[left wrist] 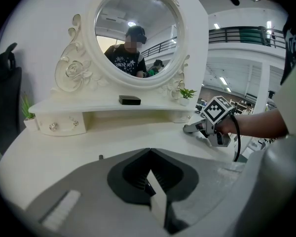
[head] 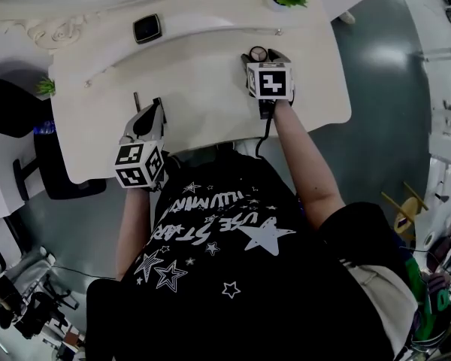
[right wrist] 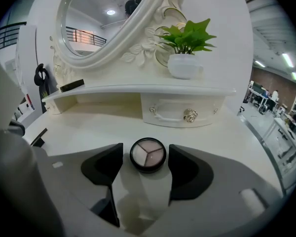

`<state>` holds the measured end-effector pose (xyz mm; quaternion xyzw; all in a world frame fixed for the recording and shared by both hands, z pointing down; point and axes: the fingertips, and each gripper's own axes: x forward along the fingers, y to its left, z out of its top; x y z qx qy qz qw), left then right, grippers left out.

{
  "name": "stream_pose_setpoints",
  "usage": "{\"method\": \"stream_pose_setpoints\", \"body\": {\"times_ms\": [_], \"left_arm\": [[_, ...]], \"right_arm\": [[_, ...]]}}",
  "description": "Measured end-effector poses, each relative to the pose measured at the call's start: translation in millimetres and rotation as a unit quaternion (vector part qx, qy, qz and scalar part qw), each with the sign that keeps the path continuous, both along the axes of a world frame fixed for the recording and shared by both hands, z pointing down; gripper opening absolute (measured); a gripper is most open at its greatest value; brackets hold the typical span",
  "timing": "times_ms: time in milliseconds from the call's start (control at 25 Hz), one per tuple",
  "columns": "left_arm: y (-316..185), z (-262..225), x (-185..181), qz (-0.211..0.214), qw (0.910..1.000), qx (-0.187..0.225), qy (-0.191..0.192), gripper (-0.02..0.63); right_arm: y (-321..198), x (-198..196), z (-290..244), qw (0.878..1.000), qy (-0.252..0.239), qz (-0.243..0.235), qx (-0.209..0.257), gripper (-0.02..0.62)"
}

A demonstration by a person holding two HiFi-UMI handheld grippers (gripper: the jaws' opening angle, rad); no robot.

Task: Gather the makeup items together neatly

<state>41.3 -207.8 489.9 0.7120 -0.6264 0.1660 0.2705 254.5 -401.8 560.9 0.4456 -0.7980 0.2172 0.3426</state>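
Though untouched, compact (right wrist: 148,154) inside right gripper (right wrist: 146,151)

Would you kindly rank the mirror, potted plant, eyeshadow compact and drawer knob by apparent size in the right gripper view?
1. mirror, though cropped by the frame
2. potted plant
3. eyeshadow compact, enlarged by sitting nearest the camera
4. drawer knob

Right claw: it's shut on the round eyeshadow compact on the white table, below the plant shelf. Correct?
No. The right claw is open: the right gripper view shows its jaws apart either side of the eyeshadow compact. It does lie on the white table below the plant shelf.
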Motion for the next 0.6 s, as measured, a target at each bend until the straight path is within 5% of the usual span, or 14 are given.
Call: {"method": "stream_pose_setpoints", "body": {"times_ms": [600], "left_arm": [[18,-2,-18,-0.014,0.9998,0.010,0.008,0.000]], "right_arm": [[3,1,-2,1.000,0.016,0.009,0.015,0.249]]}}
